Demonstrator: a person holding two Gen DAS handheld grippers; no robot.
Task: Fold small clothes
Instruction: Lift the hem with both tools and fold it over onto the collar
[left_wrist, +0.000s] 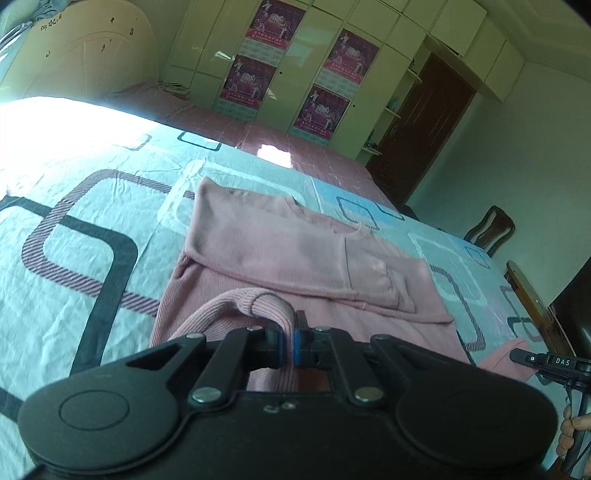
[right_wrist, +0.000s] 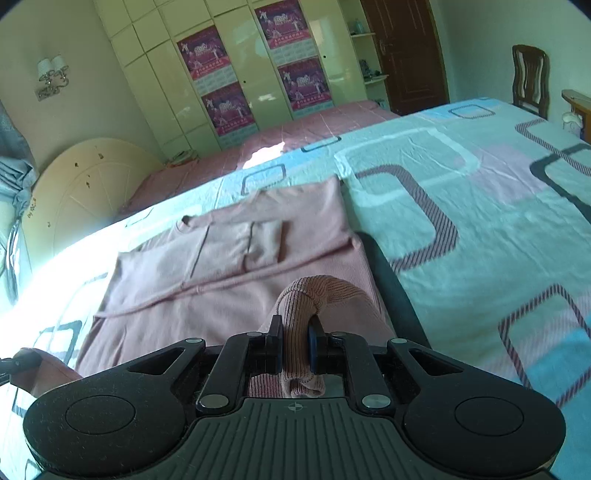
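Note:
A pink ribbed sweater (left_wrist: 295, 243) lies on the bed, its sleeves folded across the body; it also shows in the right wrist view (right_wrist: 229, 273). My left gripper (left_wrist: 290, 341) is shut on the sweater's ribbed hem at its near left corner, the cloth bunched up in front of the jaws. My right gripper (right_wrist: 295, 343) is shut on the ribbed hem (right_wrist: 317, 295) at the near right corner, a roll of cloth pinched between the blue pads. Both hold the near edge lifted slightly off the bed.
The bed sheet (left_wrist: 74, 229) is pale green with dark rounded squares. A second bed with a pink cover (right_wrist: 258, 147) lies beyond. Wardrobes with posters (right_wrist: 229, 92), a brown door (left_wrist: 424, 122) and a wooden chair (right_wrist: 530, 79) stand farther off. The right gripper's handle (left_wrist: 546, 363) shows at the left view's edge.

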